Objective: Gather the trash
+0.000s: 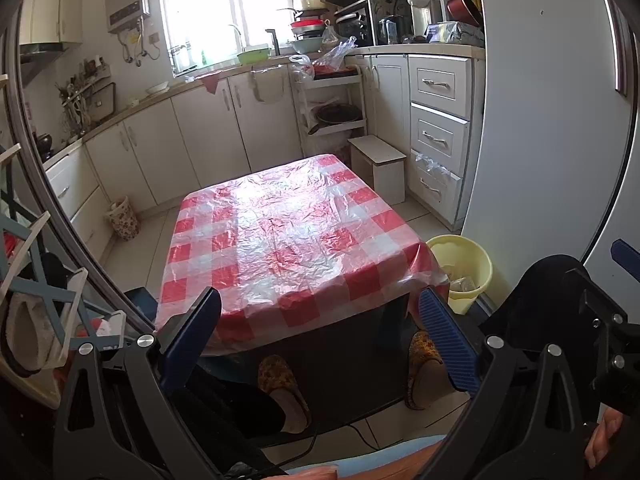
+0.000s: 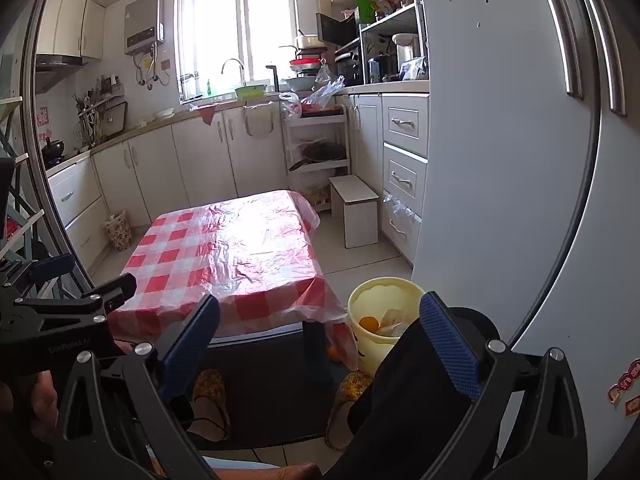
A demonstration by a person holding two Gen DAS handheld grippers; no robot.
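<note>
A yellow trash bucket (image 2: pixel 384 316) stands on the floor at the table's right corner, by the fridge; it holds an orange (image 2: pixel 369 323) and crumpled clear plastic (image 2: pixel 394 322). It also shows in the left wrist view (image 1: pixel 464 268). The low table (image 1: pixel 296 240) has a red-and-white check plastic cover, with nothing on it in either view (image 2: pixel 232 256). My left gripper (image 1: pixel 320 304) is open and empty, held before the table's near edge. My right gripper (image 2: pixel 320 312) is open and empty, near the bucket. The left gripper's body (image 2: pixel 64 312) shows at the left of the right wrist view.
A tall white fridge (image 2: pixel 500 160) fills the right side. A small white stool (image 2: pixel 358 210) stands behind the table. Cabinets and a cluttered counter (image 1: pixel 200 136) line the back wall. A patterned basket (image 1: pixel 123 218) sits on the floor at left. Slippered feet (image 1: pixel 280 384) are under the table.
</note>
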